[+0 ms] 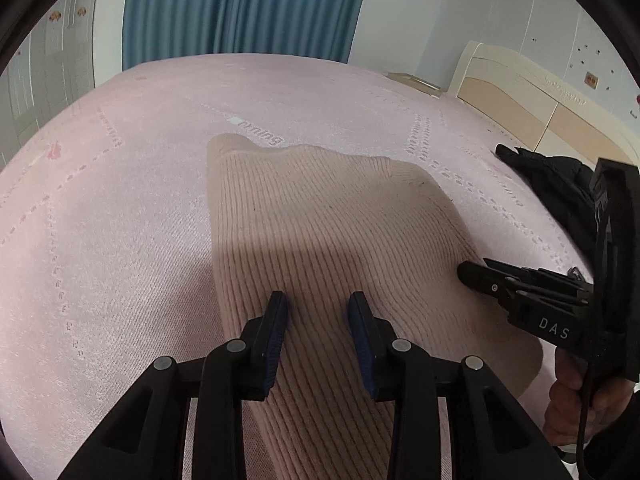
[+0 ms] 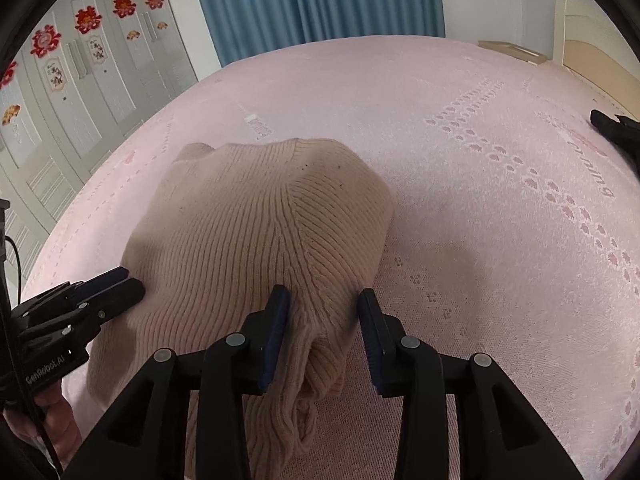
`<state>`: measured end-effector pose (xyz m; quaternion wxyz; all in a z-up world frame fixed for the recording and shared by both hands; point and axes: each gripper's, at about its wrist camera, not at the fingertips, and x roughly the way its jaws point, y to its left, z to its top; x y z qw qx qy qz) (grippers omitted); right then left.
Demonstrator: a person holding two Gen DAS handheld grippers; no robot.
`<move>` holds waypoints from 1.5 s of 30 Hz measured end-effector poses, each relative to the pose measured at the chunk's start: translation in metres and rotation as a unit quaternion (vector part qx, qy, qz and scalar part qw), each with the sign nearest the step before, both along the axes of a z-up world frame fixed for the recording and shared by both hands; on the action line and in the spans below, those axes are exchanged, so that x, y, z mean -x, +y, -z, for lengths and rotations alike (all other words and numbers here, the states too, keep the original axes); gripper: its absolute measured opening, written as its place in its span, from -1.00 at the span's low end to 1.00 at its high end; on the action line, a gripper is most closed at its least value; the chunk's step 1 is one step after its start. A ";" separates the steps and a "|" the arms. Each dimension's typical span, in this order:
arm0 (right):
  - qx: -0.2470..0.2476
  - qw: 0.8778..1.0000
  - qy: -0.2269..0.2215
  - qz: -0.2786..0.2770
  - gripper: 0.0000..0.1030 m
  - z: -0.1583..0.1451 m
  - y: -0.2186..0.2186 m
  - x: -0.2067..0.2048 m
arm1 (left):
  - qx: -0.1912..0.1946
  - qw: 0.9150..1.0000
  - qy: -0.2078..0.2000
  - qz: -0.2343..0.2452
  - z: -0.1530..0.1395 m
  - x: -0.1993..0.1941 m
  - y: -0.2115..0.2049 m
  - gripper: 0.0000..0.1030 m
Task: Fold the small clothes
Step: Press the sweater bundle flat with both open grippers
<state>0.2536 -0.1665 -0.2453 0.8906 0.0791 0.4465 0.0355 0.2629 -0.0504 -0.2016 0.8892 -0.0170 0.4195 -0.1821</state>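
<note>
A beige ribbed knit sweater (image 1: 320,220) lies folded on the pink bedspread (image 1: 120,200). My left gripper (image 1: 318,300) hovers over its near left part, open, with nothing pinched between the pads. My right gripper (image 2: 324,296) stands open over the near right edge of the sweater (image 2: 248,220). A bunched fold of knit lies between its blue pads, which do not press on it. Each gripper shows in the other's view, the right gripper (image 1: 472,276) at the sweater's right edge and the left gripper (image 2: 128,284) at its left edge.
A black garment (image 1: 552,176) lies on the bed to the right, by the cream headboard (image 1: 520,92). Blue curtains (image 1: 240,8) hang beyond the far edge. White wardrobe doors (image 2: 80,80) with red paper cut-outs stand on the left. A hand (image 1: 576,396) grips the right tool.
</note>
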 end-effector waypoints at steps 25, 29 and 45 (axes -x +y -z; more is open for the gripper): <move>0.003 1.000 0.005 0.020 -0.23 0.010 -0.001 0.000 | -0.003 1.000 -0.020 -0.003 0.002 0.008 0.002 -0.37; -0.004 1.000 0.009 0.022 -0.23 0.010 -0.003 -0.001 | -0.003 1.000 -0.021 -0.004 0.002 0.008 0.002 -0.37; -0.004 1.000 0.017 0.021 -0.22 0.009 -0.004 0.000 | -0.004 1.000 -0.020 -0.009 0.000 0.010 0.003 -0.37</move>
